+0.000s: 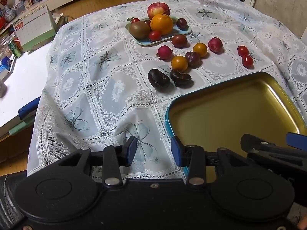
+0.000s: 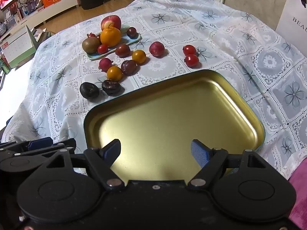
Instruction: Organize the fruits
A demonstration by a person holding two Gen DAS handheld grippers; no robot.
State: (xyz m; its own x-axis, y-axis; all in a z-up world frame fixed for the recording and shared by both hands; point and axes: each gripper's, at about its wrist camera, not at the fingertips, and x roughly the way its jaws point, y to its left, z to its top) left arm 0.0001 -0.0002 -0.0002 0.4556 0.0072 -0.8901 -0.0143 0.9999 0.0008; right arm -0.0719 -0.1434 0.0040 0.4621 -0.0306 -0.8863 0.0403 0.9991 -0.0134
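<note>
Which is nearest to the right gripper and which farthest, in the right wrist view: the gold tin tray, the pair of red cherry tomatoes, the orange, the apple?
From the right gripper, open and empty:
1. Gold tin tray, directly under and ahead of it.
2. Pair of red cherry tomatoes, beyond the tray, slightly right.
3. Orange, on the small blue plate, far left.
4. Apple, just behind the orange.

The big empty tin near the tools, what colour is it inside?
The tin is golden yellow inside, with a teal-blue outer rim. The right wrist view shows it best.
</note>
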